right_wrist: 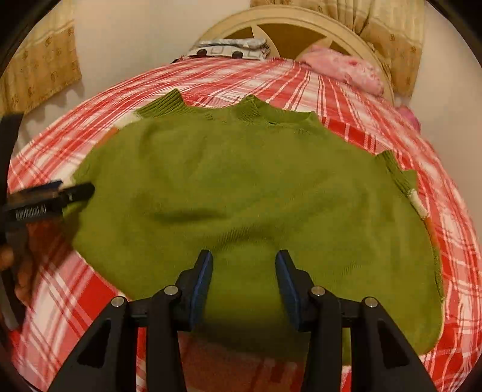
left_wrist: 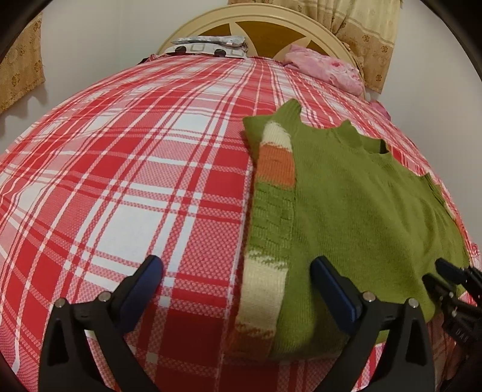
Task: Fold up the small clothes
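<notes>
We see a green knitted sweater [right_wrist: 247, 193] lying flat on a bed's red plaid sheet [left_wrist: 126, 169], one sleeve with cream and orange bands folded over its left edge. Our left gripper [left_wrist: 238, 271] hangs wide open above that edge, holding nothing; our right gripper [right_wrist: 244, 259] stands partly open over the hem, empty. The hem's near edge is hidden behind the fingers. A pink cloth [left_wrist: 328, 72] lies by the headboard [left_wrist: 271, 18].

bare plaid bedspread [left_wrist: 135, 181] left of sweater [left_wrist: 361, 196], pink cloth [left_wrist: 328, 72] near headboard [left_wrist: 271, 18]
</notes>
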The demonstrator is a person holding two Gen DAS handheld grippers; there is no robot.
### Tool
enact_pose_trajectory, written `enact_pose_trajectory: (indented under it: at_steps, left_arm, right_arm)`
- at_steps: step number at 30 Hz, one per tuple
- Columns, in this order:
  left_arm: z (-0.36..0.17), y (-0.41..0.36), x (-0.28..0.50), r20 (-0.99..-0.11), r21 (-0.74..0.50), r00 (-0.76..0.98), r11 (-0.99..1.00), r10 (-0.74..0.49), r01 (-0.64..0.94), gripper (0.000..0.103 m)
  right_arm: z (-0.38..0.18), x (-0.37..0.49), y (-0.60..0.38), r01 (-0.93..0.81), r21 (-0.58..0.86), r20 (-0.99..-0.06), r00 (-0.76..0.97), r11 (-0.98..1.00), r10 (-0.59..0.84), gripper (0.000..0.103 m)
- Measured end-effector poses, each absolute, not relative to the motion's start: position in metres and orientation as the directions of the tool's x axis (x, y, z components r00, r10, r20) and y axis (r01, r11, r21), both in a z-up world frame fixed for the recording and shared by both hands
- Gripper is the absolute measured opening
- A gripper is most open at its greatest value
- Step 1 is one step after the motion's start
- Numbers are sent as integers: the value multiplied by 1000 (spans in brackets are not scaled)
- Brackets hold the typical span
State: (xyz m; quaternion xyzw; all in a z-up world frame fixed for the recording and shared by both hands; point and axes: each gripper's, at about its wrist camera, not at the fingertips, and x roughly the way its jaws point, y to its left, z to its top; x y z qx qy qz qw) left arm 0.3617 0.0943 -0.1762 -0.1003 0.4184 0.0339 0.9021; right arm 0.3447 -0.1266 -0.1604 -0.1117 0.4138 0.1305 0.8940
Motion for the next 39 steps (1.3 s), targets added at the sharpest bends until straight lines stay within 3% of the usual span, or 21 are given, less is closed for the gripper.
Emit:
enact_pose_trajectory:
  at_steps: [12,18,23,33,39]
  left_arm:
    - [-178,91,353,-778,-130,628,983,-21,-128,103]
    - [-178,92,347,-782,-122,623,984,-14,-132,103]
    - [-178,95,340,-780,-140,625,982,-31,-127,103]
    - [-178,95,330,-779,-130,626,984,-24,-125,103]
    - [-176,108,319,-758,-187,650,973,-53,-138,103]
  right_arm:
    - [-154,334,-124,-279,-143,-760,645,950,75,45]
    - [-129,339,-87,-340,-121,-703,692,932,162,46]
    - [-154,346,-57,-423,-89,-776,597,902,204,46]
    - [-137,335,-42,-475,-118,-721,645,872,254,46]
    - [-163,346,-17,-483,-67,-770,581,873,263,46]
